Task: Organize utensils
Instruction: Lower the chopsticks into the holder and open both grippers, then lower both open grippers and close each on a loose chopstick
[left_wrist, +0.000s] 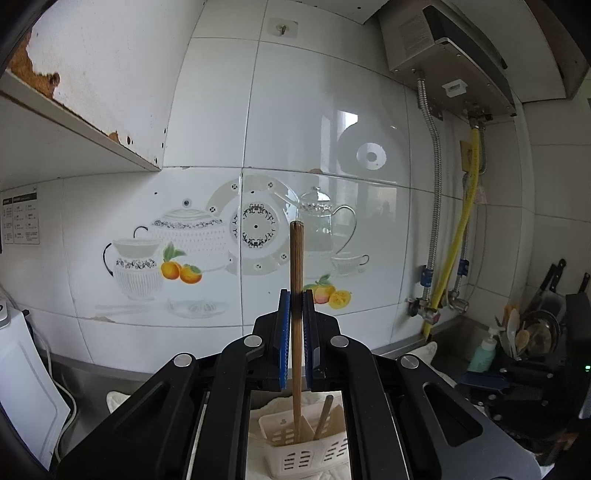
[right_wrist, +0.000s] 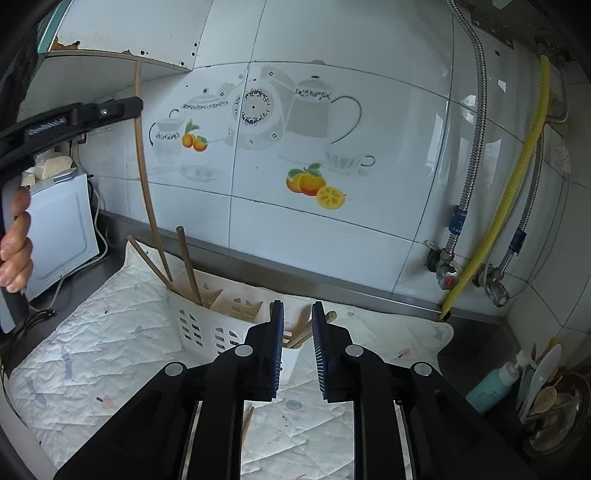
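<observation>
The left gripper (left_wrist: 296, 299) has its blue ribbed pads (left_wrist: 283, 332) pressed tight on a long brown wooden chopstick (left_wrist: 296, 280), which stands upright between them. The stick's blunt top rises above the fingertips against the tiled wall, and its lower end reaches down into the white slotted plastic utensil holder (left_wrist: 295, 439) seen below the black linkage. A second brown stick (left_wrist: 323, 417) leans in that holder just to the right of the held one. In the right wrist view the same gripper comes in from the left edge, carried by a person's hand (right_wrist: 14, 243), and the clamped chopstick runs from under the shelf down to the holder's left end.

The right gripper (right_wrist: 297, 325) has its blue pads (right_wrist: 277, 350) a narrow gap apart, and nothing is pressed between them. Through that gap show the ends of a few light wooden utensils (right_wrist: 301, 334) standing in the right end of the white holder (right_wrist: 195, 328). Two more brown chopsticks (right_wrist: 188, 266) lean in its left compartment. The holder rests on a white quilted cloth mat (right_wrist: 92, 350) spread over the grey counter, and one more thin wooden stick (right_wrist: 246, 424) lies on the mat below the right gripper.

Further out, a white microwave oven (right_wrist: 62, 229) sits at the left, a teal soap bottle (right_wrist: 491, 387) stands at the right, and a yellow corrugated hose (right_wrist: 517, 162) runs down the tiled wall.
</observation>
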